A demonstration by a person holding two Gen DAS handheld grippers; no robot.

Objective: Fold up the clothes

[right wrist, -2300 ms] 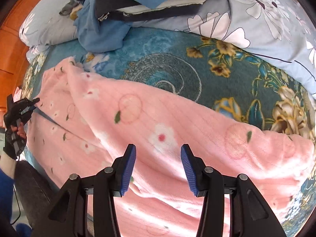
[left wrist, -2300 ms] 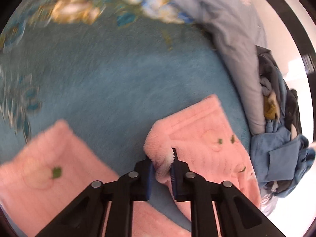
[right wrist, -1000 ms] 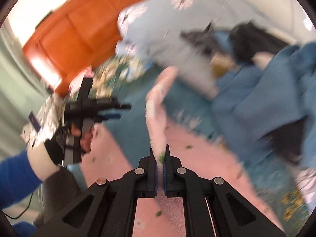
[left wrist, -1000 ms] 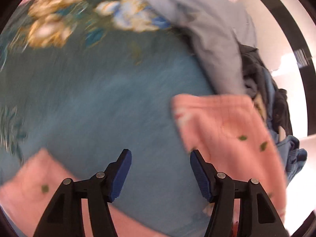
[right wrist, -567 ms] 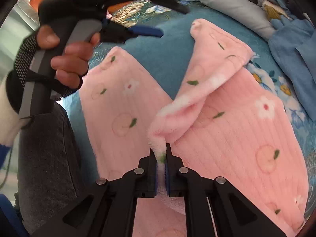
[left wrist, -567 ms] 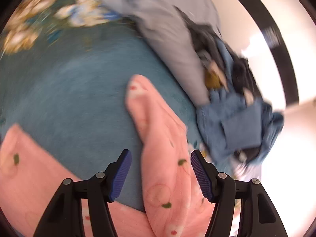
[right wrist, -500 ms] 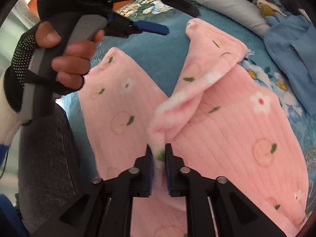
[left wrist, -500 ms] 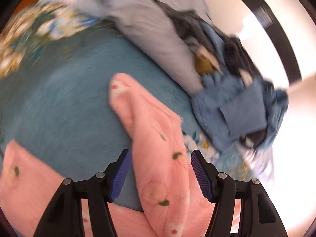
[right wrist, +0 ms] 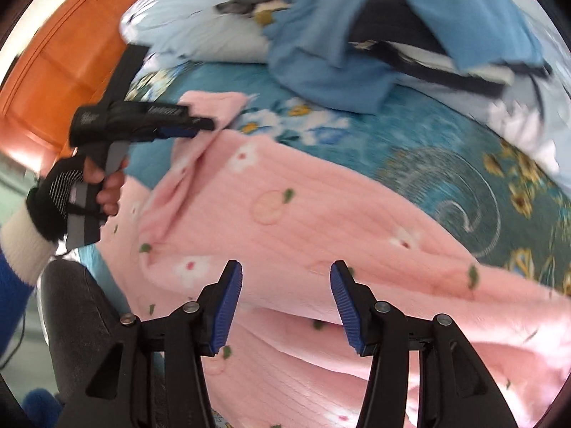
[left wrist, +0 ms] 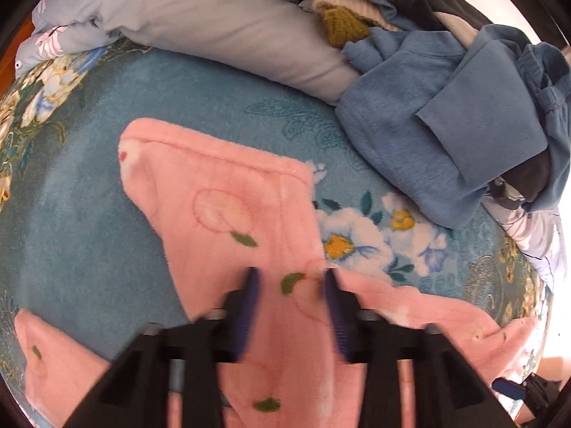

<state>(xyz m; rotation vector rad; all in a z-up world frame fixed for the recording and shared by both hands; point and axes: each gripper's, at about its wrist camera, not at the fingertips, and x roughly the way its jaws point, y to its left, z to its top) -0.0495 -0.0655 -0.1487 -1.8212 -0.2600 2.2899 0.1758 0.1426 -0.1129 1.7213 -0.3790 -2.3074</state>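
Note:
A pink fleece garment (left wrist: 228,210) with flower and leaf prints lies spread on the teal floral bedspread (left wrist: 89,185). Its sleeve is folded in over the body. It also fills the lower right wrist view (right wrist: 321,235). My left gripper (left wrist: 289,285) is open, its blue pads either side of the sleeve, not closed on it. It also shows in the right wrist view (right wrist: 185,126) over the sleeve end. My right gripper (right wrist: 285,285) is open and empty just above the garment's body.
A pile of blue and dark clothes (left wrist: 464,114) lies on a grey-blue pillow (left wrist: 221,32) at the back of the bed. It also shows in the right wrist view (right wrist: 374,42). An orange wooden headboard (right wrist: 60,57) stands at the left.
My right gripper has opened and let go of the pink fabric, then pulled back. My left gripper stays open and has moved forward over the folded sleeve.

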